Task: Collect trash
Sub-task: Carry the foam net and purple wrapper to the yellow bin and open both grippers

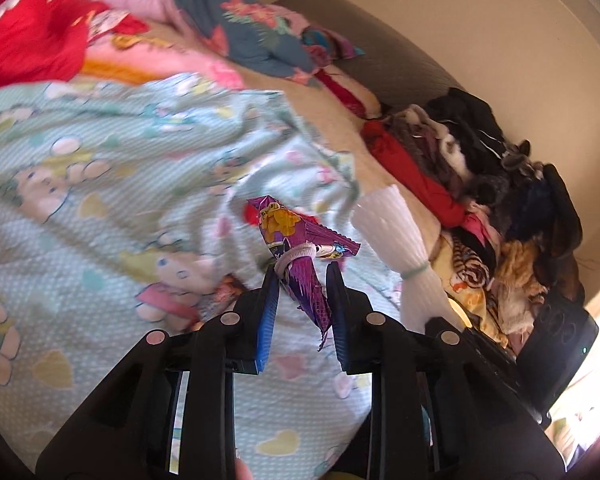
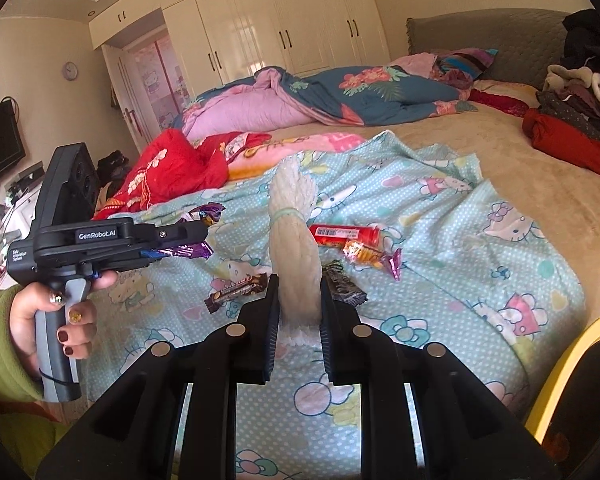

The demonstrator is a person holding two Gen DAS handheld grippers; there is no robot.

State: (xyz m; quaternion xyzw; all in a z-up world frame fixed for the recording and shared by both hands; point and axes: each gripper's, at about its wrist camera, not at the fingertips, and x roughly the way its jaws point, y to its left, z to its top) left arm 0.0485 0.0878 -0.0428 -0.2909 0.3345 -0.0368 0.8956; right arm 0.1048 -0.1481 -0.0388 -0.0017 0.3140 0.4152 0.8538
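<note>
While lifted, left fingers (image 1: 274, 292) tight on purple wrapper (image 1: 300, 256)

Right gripper (image 2: 299, 300) fingers clamp a white bundle (image 2: 294, 248) above wrappers on the blue sheet (image 2: 440, 240)

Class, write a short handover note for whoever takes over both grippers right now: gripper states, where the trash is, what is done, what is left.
Left gripper: jaws shut on a purple wrapper, held above the sheet.
Right gripper: jaws shut on a white bag roll tied with a green band.
On the sheet: red tube, orange snack pack, brown bar, dark wrapper.
Done: purple wrapper picked up.
Left: bin it, then collect the other four. No bag is open yet.
</note>
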